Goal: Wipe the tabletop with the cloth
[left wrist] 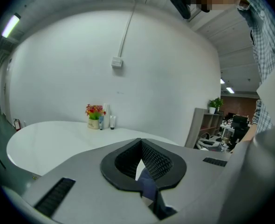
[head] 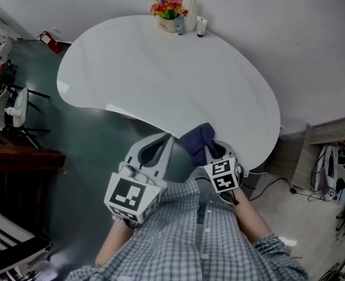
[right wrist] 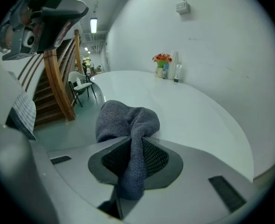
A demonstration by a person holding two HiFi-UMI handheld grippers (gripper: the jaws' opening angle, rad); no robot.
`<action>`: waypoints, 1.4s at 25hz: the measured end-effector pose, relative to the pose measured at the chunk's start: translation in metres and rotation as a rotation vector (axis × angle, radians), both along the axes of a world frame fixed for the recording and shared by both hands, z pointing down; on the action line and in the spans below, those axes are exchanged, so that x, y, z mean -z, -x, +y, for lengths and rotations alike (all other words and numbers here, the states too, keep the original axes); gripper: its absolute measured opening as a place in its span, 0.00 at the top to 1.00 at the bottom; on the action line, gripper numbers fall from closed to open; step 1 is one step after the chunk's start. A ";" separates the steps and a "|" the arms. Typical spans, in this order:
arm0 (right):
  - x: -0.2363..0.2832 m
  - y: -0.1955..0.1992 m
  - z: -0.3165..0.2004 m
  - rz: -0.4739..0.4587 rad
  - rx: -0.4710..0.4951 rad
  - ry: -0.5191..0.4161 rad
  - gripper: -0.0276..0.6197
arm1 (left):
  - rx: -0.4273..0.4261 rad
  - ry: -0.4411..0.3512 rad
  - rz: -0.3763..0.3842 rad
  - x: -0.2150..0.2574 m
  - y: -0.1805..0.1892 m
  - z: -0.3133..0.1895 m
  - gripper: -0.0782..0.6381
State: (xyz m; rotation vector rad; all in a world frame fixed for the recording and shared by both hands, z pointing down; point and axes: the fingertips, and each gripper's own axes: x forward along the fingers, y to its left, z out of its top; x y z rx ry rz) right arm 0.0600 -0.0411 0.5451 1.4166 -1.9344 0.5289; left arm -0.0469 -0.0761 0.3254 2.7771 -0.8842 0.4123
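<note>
A dark blue-grey cloth lies bunched at the near edge of the white oval table. My right gripper is shut on the cloth, and a fold of the cloth runs back between its jaws while the rest rests on the table. My left gripper hangs just left of the cloth at the table's near rim, with its jaws closed and nothing clearly held. In the left gripper view a sliver of blue fabric shows through the slot behind the left gripper.
A flower pot, a white roll and small tubes stand at the table's far edge by the wall. A chair and a wooden stair are at the left. A shelf and cables lie on the right floor.
</note>
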 end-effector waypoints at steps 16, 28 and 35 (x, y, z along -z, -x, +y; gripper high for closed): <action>-0.003 -0.128 0.068 0.001 -0.238 0.047 0.86 | -0.127 0.026 0.048 0.001 -0.088 -0.010 0.88; -0.004 -0.235 0.082 0.038 -0.380 0.056 0.86 | -0.091 0.035 0.029 -0.012 -0.122 -0.019 0.88; -0.002 -0.288 0.064 0.068 -0.435 0.031 0.86 | -0.083 0.020 0.024 -0.014 -0.140 -0.022 0.88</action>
